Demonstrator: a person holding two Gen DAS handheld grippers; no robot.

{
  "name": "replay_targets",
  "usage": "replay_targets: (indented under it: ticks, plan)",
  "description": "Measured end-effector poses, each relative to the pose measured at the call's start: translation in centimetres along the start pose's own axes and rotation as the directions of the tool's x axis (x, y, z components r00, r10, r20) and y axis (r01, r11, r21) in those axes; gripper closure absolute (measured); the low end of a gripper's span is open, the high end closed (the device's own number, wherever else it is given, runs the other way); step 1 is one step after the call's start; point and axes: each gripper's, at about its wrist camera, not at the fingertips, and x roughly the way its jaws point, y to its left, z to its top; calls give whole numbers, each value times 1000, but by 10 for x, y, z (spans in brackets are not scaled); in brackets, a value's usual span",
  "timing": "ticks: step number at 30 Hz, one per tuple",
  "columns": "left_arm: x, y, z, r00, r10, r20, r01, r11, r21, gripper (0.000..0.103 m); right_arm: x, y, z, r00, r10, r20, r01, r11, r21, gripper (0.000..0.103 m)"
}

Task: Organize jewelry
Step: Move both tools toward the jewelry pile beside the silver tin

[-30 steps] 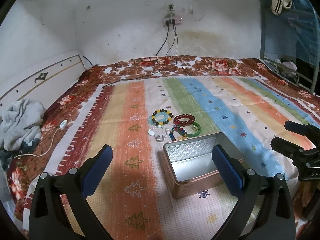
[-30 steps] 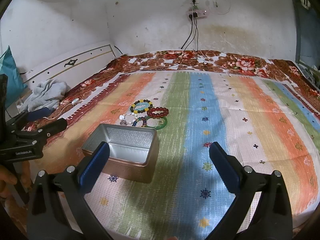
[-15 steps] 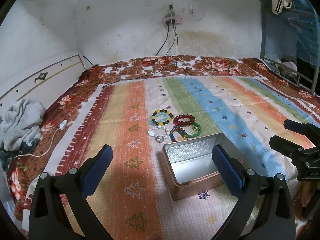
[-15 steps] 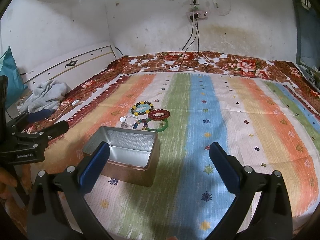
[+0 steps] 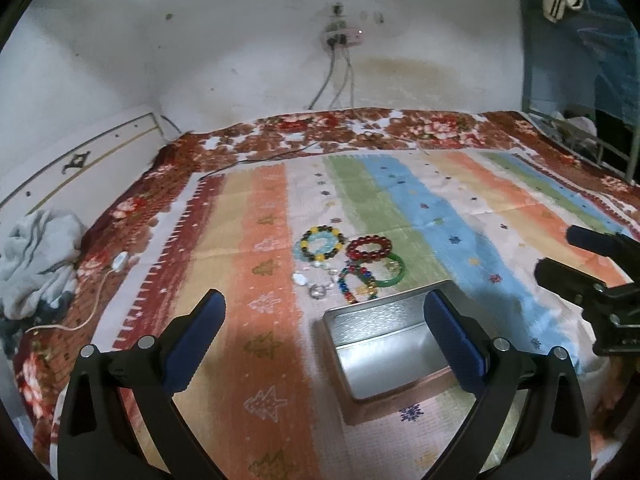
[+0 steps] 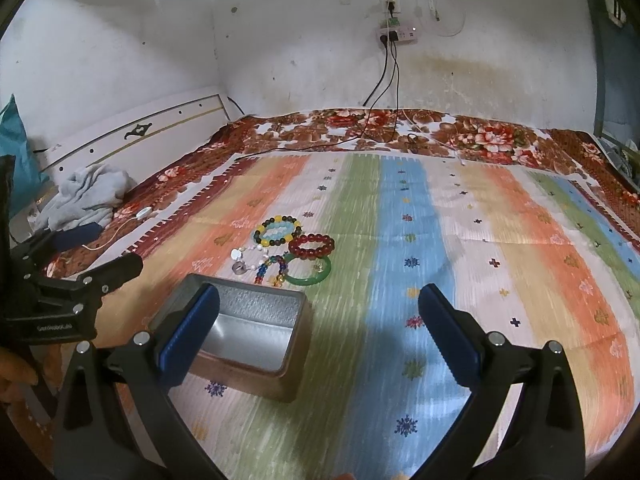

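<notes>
An open metal tin [image 5: 384, 350] [image 6: 248, 332] lies on the striped bed cloth. Just beyond it lies a cluster of jewelry: a yellow-and-dark bead bracelet [image 5: 322, 243] [image 6: 278, 230], a red bead bracelet [image 5: 369, 247] [image 6: 311, 245], a green bangle [image 5: 390, 274] [image 6: 310, 274], a multicolour bead strand [image 5: 354, 282] [image 6: 272, 270] and small white and silver pieces [image 5: 316, 280] [image 6: 240, 262]. My left gripper [image 5: 324, 336] is open above the cloth, its right finger over the tin. My right gripper [image 6: 320, 332] is open, its left finger over the tin. Both are empty.
A grey crumpled cloth [image 5: 36, 256] [image 6: 86, 196] and a white cable [image 5: 80, 312] lie at the bed's left edge by the white headboard [image 6: 132, 140]. Cables hang from a wall socket [image 6: 394, 34]. The floral blanket [image 5: 360, 136] lies along the far wall.
The right gripper has moved forward and a little left, so the tin and jewelry sit lower and closer in its view. The left view has barely changed.
</notes>
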Motion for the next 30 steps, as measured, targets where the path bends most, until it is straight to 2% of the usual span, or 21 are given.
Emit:
replay_targets:
  ticks: [5, 11, 19, 25, 30]
  plan:
    - [12, 10, 5, 999, -3, -32, 2, 999, -38, 6, 7, -4, 6, 1000, 10, -11, -9, 1000, 9, 4]
    - [21, 21, 14, 999, 14, -33, -16, 998, -61, 6, 21, -5, 16, 1000, 8, -15, -9, 1000, -6, 4]
    - [40, 26, 24, 998, -19, -58, 16, 998, -55, 6, 43, -5, 27, 999, 13, -48, -15, 999, -34, 4]
    - [61, 28, 33, 992, -32, -122, 27, 999, -39, 6, 57, -10, 35, 998, 8, -62, -10, 1000, -25, 4]
    - [71, 36, 43, 993, 8, -116, -14, 999, -50, 6, 69, -15, 41, 997, 11, -83, -13, 1000, -21, 4]
